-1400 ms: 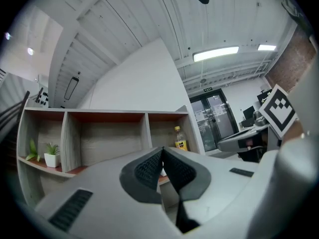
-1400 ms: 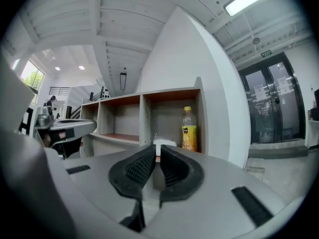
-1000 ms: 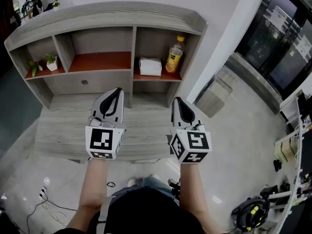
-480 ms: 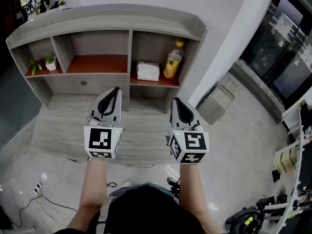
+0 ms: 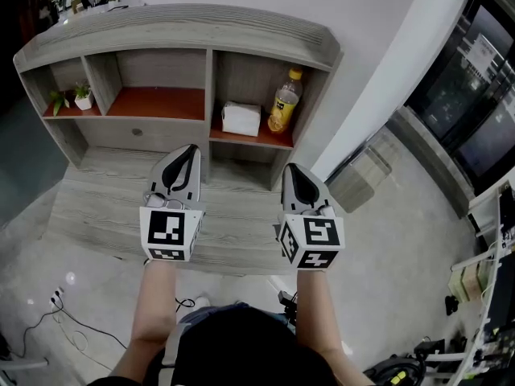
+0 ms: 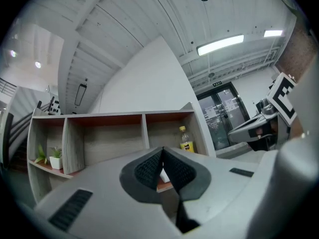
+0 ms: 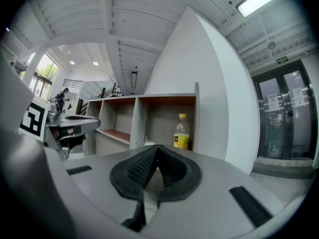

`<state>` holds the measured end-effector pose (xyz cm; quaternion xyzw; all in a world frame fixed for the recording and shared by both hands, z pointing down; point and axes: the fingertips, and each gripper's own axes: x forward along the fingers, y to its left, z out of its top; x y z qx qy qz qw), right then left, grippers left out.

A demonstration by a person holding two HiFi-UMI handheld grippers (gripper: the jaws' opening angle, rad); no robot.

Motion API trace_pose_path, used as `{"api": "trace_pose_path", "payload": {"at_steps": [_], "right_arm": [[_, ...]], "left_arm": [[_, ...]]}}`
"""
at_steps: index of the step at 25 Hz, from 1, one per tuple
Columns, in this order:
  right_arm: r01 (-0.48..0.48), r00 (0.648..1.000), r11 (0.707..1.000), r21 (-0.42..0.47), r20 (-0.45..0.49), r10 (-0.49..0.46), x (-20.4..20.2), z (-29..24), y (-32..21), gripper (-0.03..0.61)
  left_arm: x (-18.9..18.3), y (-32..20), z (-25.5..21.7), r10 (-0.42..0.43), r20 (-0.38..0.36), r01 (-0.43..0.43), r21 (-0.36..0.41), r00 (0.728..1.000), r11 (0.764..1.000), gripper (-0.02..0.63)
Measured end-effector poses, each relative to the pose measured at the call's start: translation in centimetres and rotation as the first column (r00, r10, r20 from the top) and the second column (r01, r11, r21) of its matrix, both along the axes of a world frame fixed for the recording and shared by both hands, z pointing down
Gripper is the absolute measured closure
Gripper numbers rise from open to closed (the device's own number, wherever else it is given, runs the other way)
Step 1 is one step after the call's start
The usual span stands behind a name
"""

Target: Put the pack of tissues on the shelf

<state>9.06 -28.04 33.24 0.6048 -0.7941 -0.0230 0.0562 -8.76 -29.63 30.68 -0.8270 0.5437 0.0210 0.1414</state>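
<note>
The white pack of tissues (image 5: 241, 119) lies on the red board of the shelf's (image 5: 173, 32) right compartment, beside a yellow drink bottle (image 5: 283, 103). My left gripper (image 5: 191, 149) and right gripper (image 5: 290, 168) hover side by side over the wooden desk (image 5: 96, 215) in front of the shelf, well short of the pack. Both are shut with nothing between the pads. In the left gripper view the closed jaws (image 6: 162, 150) cover most of the pack (image 6: 163, 175); the bottle (image 6: 186, 140) shows to its right. The right gripper view shows its closed jaws (image 7: 157, 147) below the bottle (image 7: 182, 132).
A small potted plant (image 5: 83, 97) stands in the far left compartment; the wide middle compartment (image 5: 157, 101) holds nothing. A white wall (image 5: 378, 47) runs just right of the shelf. Cables (image 5: 68, 320) lie on the floor at lower left.
The head view has drifted, so the shelf and the tissue pack sit slightly lower and further left in the picture. Both grippers stay shut and side by side over the desk.
</note>
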Motion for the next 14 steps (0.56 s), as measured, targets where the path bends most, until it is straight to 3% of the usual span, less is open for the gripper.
{"api": "trace_pose_path", "payload": {"at_steps": [8, 14], "right_arm": [[0.026, 1.0, 1.0, -0.009, 0.003, -0.026, 0.2, 0.5, -0.2, 0.563], [0.035, 0.999, 0.999, -0.008, 0.004, -0.035, -0.1, 0.4, -0.2, 0.563]], "left_arm": [[0.1, -1.2, 3.5, -0.049, 0.07, 0.061, -0.185, 0.996, 0.981, 0.604], [-0.1, -0.9, 4.1, -0.04, 0.091, 0.058, -0.205, 0.995, 0.977, 0.604]]}}
